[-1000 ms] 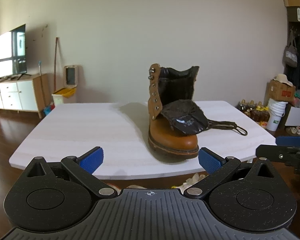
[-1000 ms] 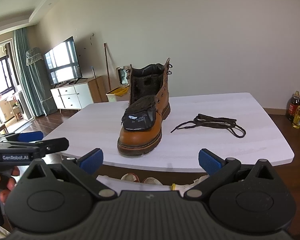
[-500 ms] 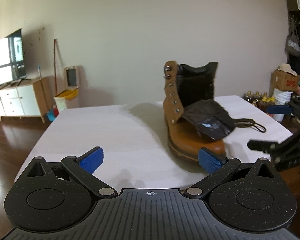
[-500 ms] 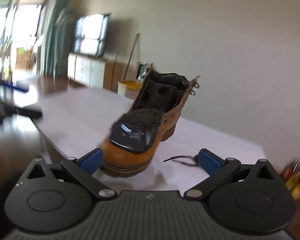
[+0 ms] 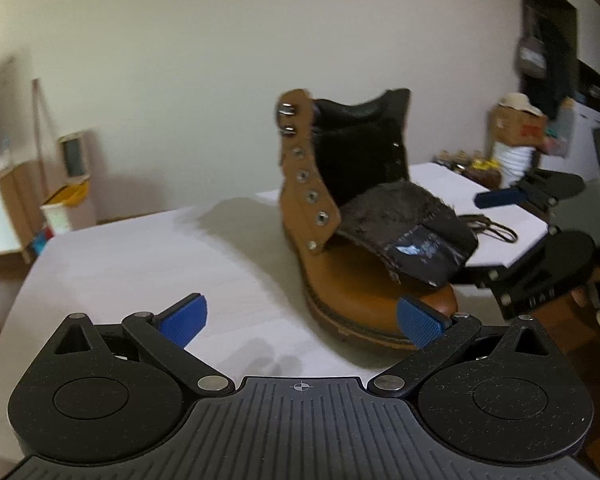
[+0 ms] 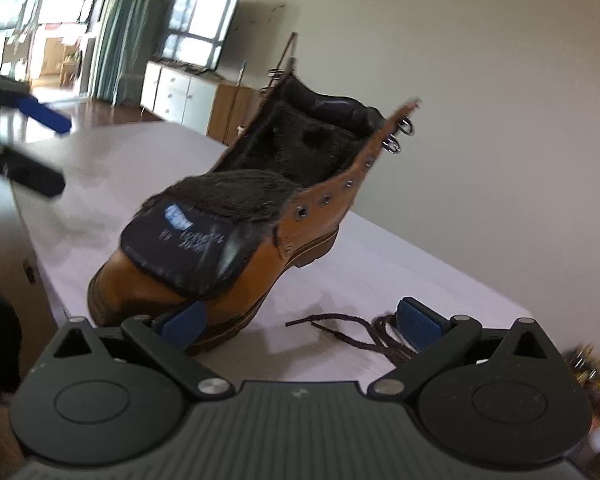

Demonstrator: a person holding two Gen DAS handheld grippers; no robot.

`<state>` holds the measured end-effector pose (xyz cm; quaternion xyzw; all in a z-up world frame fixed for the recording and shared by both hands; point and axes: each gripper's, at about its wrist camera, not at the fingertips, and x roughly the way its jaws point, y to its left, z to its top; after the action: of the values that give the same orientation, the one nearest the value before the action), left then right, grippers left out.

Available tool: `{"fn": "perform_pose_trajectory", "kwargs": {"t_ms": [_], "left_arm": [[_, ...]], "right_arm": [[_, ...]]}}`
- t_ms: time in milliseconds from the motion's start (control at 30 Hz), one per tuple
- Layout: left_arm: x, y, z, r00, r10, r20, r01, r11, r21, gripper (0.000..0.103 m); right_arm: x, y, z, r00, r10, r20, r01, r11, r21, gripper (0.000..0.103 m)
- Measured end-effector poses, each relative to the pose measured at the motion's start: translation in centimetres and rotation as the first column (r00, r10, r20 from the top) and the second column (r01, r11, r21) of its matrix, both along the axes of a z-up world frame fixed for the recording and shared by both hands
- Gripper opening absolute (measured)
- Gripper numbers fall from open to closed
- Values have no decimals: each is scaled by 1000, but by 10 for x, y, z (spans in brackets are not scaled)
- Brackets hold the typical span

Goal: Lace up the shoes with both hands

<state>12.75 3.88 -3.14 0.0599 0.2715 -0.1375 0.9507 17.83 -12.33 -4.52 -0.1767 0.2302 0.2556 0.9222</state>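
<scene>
1. Nearest the lens in the left wrist view, the left gripper (image 5: 302, 318) was spread wide with nothing between its blue pads, hovering above the white table (image 5: 140, 248).
2. The right gripper (image 6: 302, 324) was likewise wide open and empty, low over the table's near edge.
3. Just beyond the right gripper lay the dark shoelace (image 6: 364, 334), loose on the table. Its free tip pointed toward the boot, and the bundled remainder ran under the right-hand blue pad; the strand lay roughly crosswise to the fingers.
4. The brown boot (image 6: 236, 256) stood upright on the table just left of the lace, toe toward the grippers, its long axis running away from them. Its tongue (image 6: 204, 232) was flopped forward over the toe and every eyelet was empty.
5. From the left wrist view, the boot was ahead and right of centre, with the lace (image 5: 492, 228) beyond it on the far side.
6. Judgement: lacing had not begun. The right gripper was clearly nearer the lace, so it would likely pick up the tip while the left steadied the boot.
</scene>
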Motion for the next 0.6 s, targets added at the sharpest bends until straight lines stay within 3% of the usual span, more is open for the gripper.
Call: {"fn": "perform_pose_trajectory", "kwargs": {"t_ms": [133, 467, 600], "left_arm": [[7, -6, -3, 999, -44, 11, 44, 999, 20, 103], [38, -17, 10, 991, -74, 108, 64, 993, 95, 103], [51, -22, 16, 984, -82, 161, 55, 985, 166, 103]], "right_arm": [[8, -3, 6, 999, 17, -37, -13, 994, 105, 102], [34, -2, 29, 1000, -11, 7, 9, 979, 202, 102], [48, -3, 33, 1000, -27, 8, 24, 971, 237, 102]]}}
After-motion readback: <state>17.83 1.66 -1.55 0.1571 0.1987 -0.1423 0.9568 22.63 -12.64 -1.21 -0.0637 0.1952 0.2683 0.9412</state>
